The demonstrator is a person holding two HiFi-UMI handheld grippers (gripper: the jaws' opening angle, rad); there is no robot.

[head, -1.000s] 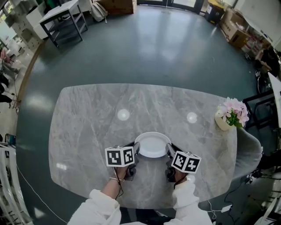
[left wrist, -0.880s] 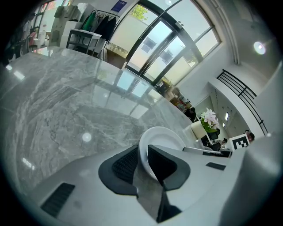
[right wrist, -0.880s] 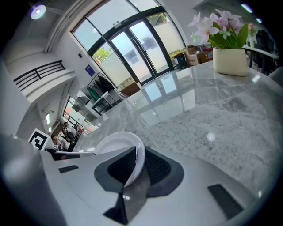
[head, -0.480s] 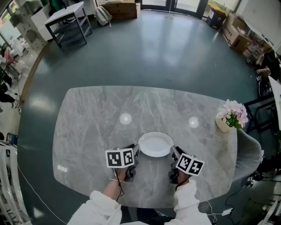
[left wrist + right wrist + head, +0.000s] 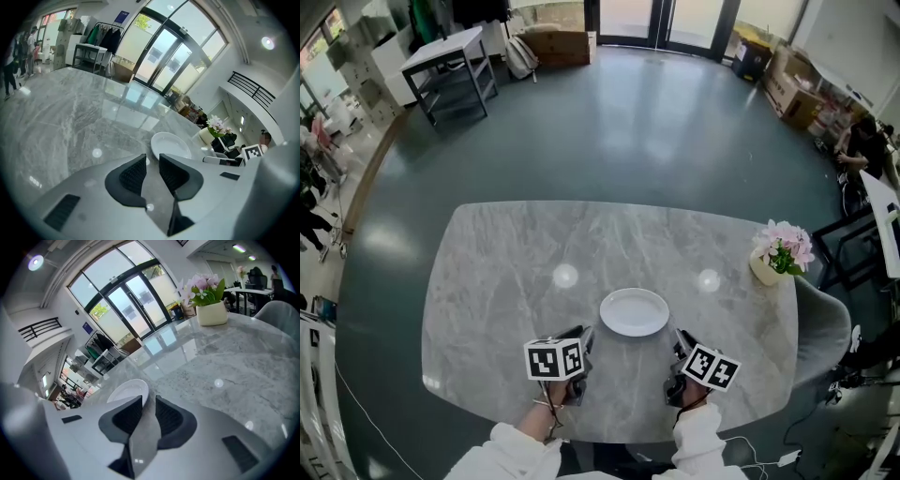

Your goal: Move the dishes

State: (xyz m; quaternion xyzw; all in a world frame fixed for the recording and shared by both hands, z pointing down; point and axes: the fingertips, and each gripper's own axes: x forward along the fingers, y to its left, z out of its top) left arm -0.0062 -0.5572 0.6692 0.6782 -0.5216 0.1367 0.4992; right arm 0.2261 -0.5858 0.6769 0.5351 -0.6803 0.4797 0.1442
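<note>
Desk (image 5: 487, 281) of grey marble bears the round white plate (image 5: 634, 311), lying free. Just off the plate's near rim, my left gripper (image 5: 581, 337) and right gripper (image 5: 680, 342) show jaws apart, empty, the right's having just narrowed. Placement looks finished; next I'd seek another dish.

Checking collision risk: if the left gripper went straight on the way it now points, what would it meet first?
Probably the bare table, just short of the plate: the left gripper tilts down, marble shows between its open fingers, and the plate sits slightly right of that line. Depth is uncertain.
</note>
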